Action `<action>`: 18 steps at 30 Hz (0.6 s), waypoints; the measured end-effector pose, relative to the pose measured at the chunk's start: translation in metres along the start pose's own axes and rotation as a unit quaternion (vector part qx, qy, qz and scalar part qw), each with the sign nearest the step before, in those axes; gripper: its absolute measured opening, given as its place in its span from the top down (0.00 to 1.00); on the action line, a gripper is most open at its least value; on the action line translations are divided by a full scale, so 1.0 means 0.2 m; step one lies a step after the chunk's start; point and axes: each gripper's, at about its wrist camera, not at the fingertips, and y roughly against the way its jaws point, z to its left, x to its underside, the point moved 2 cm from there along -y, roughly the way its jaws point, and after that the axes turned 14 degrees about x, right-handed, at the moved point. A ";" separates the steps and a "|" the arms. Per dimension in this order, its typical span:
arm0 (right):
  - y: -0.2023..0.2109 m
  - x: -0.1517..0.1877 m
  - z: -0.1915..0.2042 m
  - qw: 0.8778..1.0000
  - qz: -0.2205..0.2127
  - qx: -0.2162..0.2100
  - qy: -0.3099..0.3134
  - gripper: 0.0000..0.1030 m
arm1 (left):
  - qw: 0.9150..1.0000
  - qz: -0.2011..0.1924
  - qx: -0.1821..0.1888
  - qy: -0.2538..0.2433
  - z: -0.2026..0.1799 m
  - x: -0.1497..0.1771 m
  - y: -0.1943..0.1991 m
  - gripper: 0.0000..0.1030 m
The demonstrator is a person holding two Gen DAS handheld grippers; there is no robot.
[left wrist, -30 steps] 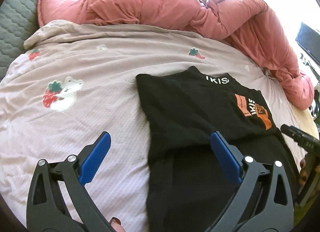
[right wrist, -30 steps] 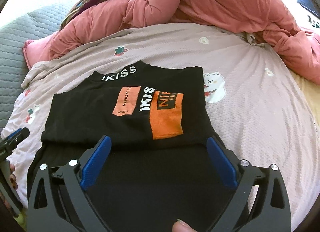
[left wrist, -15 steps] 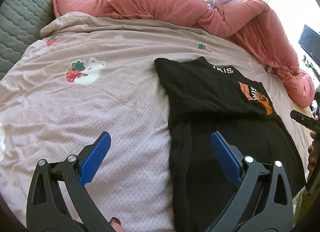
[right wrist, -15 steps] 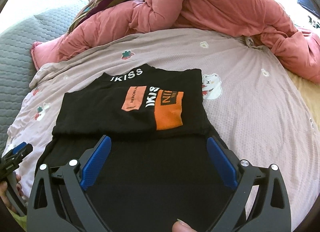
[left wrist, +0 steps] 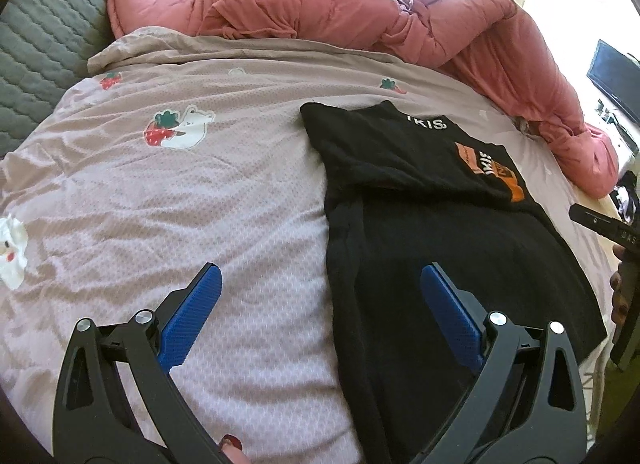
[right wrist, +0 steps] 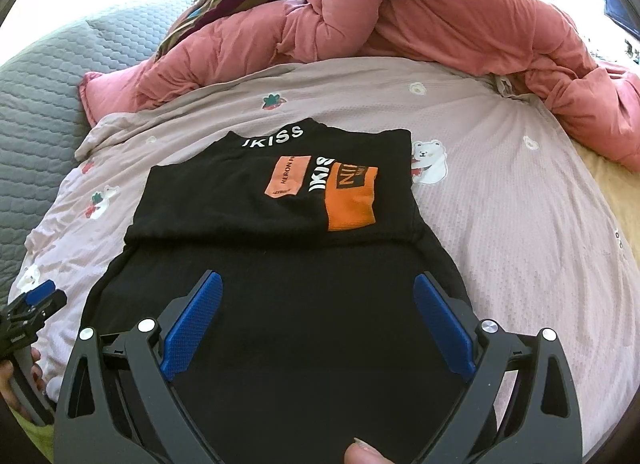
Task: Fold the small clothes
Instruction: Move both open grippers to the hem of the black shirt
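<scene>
Both blue-padded grippers — left (left wrist: pixel 320 304), right (right wrist: pixel 316 306) — hang wide open and empty above the partly folded black shirt with orange print (right wrist: pixel 280 224) on the pink bear-patterned bedsheet (left wrist: pixel 160 204).

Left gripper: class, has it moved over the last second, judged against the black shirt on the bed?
Yes. The left gripper has drawn back and leftward: the black shirt now sits further right and smaller in its view.

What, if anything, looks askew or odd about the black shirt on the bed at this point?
Nothing is damaged. The black shirt is only half folded: its printed upper part lies doubled over the lower part, whose left edge is bunched. Both the left gripper and right gripper are open and empty.
</scene>
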 end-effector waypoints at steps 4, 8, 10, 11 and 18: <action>0.03 0.01 0.01 1.000 -0.003 -0.005 0.003 0.07 | 1.000 0.011 0.003 0.002 -0.03 0.03 0.04 0.09; 0.05 0.01 0.03 1.000 -0.006 -0.011 0.008 0.07 | 1.000 0.019 0.006 0.001 -0.06 0.08 0.08 0.09; 0.06 0.02 0.04 1.000 -0.007 -0.014 0.011 0.07 | 1.000 0.024 0.006 0.004 -0.08 0.12 0.10 0.09; 0.07 0.02 0.05 1.000 -0.007 -0.016 0.013 0.07 | 1.000 0.027 0.008 0.006 -0.08 0.13 0.10 0.10; 0.10 0.06 0.08 0.999 -0.006 -0.020 0.027 0.07 | 0.996 0.057 0.055 0.044 -0.11 0.26 0.11 0.43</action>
